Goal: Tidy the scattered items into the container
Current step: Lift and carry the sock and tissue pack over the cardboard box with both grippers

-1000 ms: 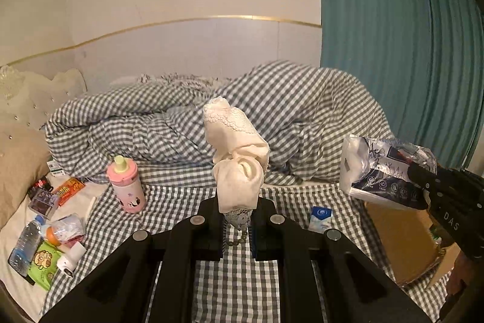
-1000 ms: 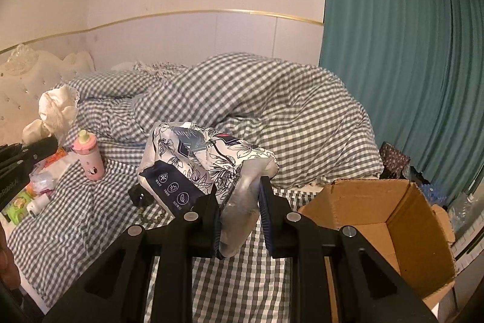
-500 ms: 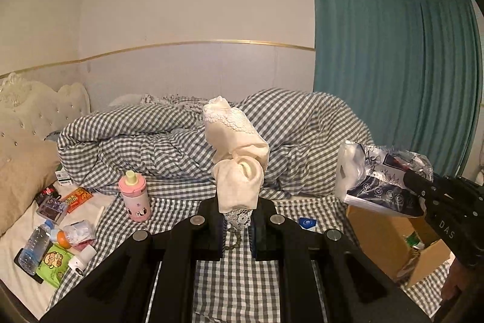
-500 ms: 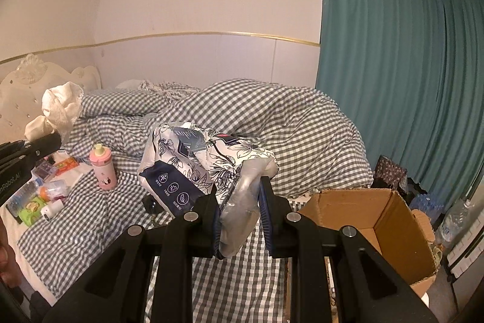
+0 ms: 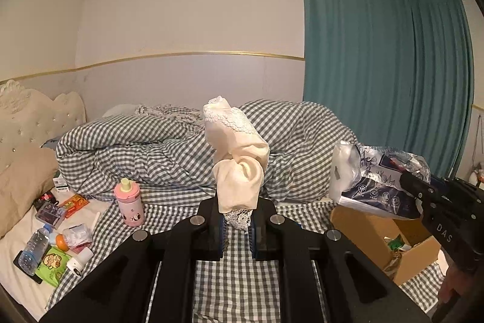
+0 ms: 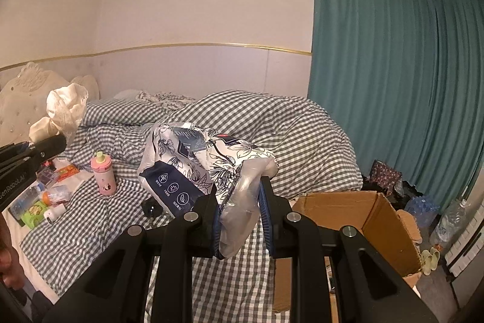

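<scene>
Both grippers are rising toward the cardboard box [image 6: 390, 220] as I am carrying loads, left gripper [image 5: 237, 227] pinching cream lace cloth [image 5: 239, 171], right gripper [image 6: 240, 220] pinching floral tissue pack [image 6: 193, 162], while pink bottle [image 5: 129, 202] and snack clutter [image 5: 51, 244] are lying far left of that box, waiting.

The left tool [image 5: 237, 227] pinches a cream lace-trimmed cloth [image 5: 237, 168] upright above the checked bedspread [image 5: 169, 220].

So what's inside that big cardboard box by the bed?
The cardboard box stands open. From the left camera, something green and some light scraps lie at the bottom. Its walls hide the rest.
</scene>
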Demonstrator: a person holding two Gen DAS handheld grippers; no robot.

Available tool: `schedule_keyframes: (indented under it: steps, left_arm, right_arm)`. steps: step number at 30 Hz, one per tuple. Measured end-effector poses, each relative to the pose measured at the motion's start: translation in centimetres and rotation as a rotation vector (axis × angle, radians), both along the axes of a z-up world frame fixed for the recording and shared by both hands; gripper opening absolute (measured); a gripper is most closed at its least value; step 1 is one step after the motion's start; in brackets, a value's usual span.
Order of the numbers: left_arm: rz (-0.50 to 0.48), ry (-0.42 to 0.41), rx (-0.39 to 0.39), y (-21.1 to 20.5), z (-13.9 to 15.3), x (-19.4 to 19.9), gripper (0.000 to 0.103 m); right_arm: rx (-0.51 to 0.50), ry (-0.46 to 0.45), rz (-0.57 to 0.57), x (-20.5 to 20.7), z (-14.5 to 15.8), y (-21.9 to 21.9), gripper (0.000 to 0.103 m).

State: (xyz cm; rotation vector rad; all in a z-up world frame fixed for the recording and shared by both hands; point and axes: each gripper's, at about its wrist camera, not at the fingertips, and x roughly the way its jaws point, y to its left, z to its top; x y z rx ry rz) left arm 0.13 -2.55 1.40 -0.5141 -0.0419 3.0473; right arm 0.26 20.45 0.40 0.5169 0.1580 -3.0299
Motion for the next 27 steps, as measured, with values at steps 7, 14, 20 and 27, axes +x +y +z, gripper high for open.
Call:
schedule_keyframes:
  steps: [7,14,20,27]
  left_arm:
    - [-0.034,0.007,0.007,1.9,0.2,-0.1,0.011]
    - [-0.074,0.012,0.013,4.3,0.4,-0.5,0.011]
    - [-0.114,0.018,0.022,6.3,0.5,-0.7,0.011]
    - [-0.165,0.013,0.03,8.6,0.4,-1.2,0.011]
  right_arm:
    - [-0.001,0.017,-0.04,0.7,0.8,2.0,0.021]
    - [0.012,0.025,-0.085,1.3,1.1,3.9,0.021]
    - [0.016,0.028,-0.13,1.9,1.4,6.0,0.021]
    - [0.025,0.034,-0.188,2.9,1.8,8.8,0.021]
